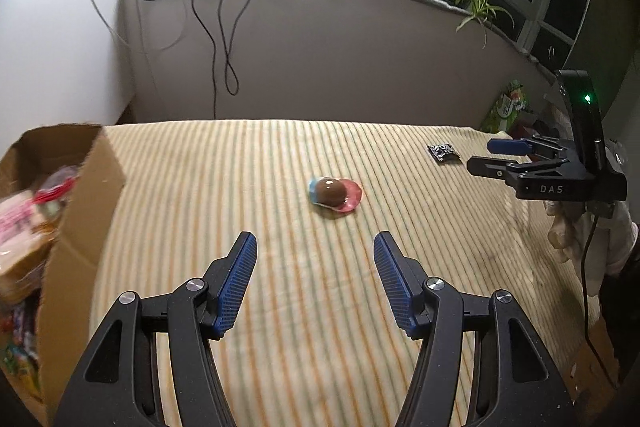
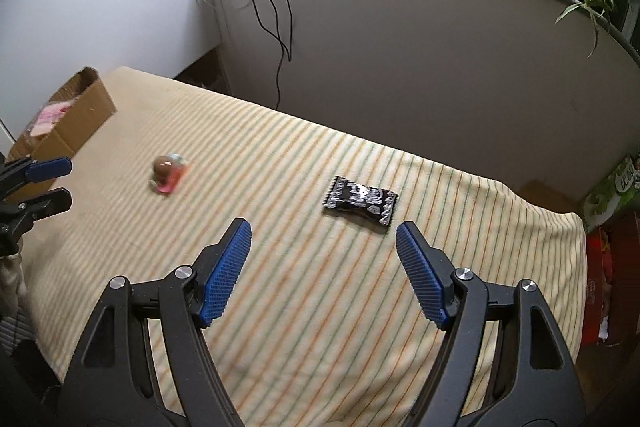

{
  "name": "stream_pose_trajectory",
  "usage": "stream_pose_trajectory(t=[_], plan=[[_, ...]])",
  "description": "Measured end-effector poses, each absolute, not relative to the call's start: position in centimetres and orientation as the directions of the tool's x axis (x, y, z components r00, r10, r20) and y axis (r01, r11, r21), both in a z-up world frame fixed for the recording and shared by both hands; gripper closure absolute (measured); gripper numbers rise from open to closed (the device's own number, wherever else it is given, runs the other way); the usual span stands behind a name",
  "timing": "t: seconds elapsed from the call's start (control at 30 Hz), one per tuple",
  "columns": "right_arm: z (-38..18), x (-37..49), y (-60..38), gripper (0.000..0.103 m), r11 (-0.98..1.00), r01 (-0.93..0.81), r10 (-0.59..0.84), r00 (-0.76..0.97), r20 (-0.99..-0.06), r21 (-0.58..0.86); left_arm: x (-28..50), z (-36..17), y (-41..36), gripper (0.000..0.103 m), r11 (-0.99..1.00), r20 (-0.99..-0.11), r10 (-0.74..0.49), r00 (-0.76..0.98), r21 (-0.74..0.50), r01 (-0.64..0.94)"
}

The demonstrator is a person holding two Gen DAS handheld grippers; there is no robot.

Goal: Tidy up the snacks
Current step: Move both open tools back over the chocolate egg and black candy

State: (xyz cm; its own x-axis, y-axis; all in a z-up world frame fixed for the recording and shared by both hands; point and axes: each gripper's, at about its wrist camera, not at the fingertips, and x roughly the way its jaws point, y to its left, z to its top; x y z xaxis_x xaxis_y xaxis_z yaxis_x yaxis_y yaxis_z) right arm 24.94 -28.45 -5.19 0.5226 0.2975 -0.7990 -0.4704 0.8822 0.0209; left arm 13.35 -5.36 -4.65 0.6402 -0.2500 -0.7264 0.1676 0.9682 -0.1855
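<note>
We read this as the approach step: two snacks left on the striped cloth over the counter (image 1: 280, 155). Left gripper (image 1: 316, 247) gapes empty, aimed at the chocolate ball candy (image 1: 334, 194) ahead. Right gripper (image 2: 324, 239) also spread, nothing between, black wrapped sweet (image 2: 361, 200) just beyond its tips. Next: lower, straddle, close, carry to cardboard box (image 1: 86, 187). Left view shows the box already holding packets; right view shows the wrapper's print.
</note>
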Motion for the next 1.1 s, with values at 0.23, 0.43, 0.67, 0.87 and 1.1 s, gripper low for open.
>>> stream_pose_trajectory(t=[0.23, 0.43, 0.67, 0.87, 1.1], plan=[[-6.5, 28.1, -28.2, 0.025, 0.859, -0.512, 0.294, 0.483, -0.825, 0.007, 15.7, -5.9, -6.6, 0.042, 0.965, -0.75, -0.263, 0.607, -0.196, 0.175], [-7.5, 31.7, -28.9, 0.025, 0.83, -0.534, 0.401, 0.372, -0.837, 0.161, 16.7, -6.4, -7.2, 0.042, 0.963, -0.757, -0.267, 0.596, -0.197, 0.182], [-8.6, 33.8, -29.8, 0.042, 0.801, -0.545, 0.452, 0.279, -0.847, 0.248, 18.0, -7.2, -7.9, 0.043, 0.963, -0.77, -0.269, 0.578, -0.198, 0.185], [-8.6, 33.1, -30.5, 0.043, 0.78, -0.556, 0.483, 0.244, -0.841, 0.287, 19.0, -7.7, -8.4, 0.043, 0.965, -0.776, -0.261, 0.574, -0.188, 0.183], [-8.8, 31.0, -28.8, 0.043, 0.781, -0.606, 0.394, 0.29, -0.872, 0.151, 20.3, -8.4, -9.5, 0.049, 0.973, -0.788, -0.219, 0.575, -0.133, 0.188]])
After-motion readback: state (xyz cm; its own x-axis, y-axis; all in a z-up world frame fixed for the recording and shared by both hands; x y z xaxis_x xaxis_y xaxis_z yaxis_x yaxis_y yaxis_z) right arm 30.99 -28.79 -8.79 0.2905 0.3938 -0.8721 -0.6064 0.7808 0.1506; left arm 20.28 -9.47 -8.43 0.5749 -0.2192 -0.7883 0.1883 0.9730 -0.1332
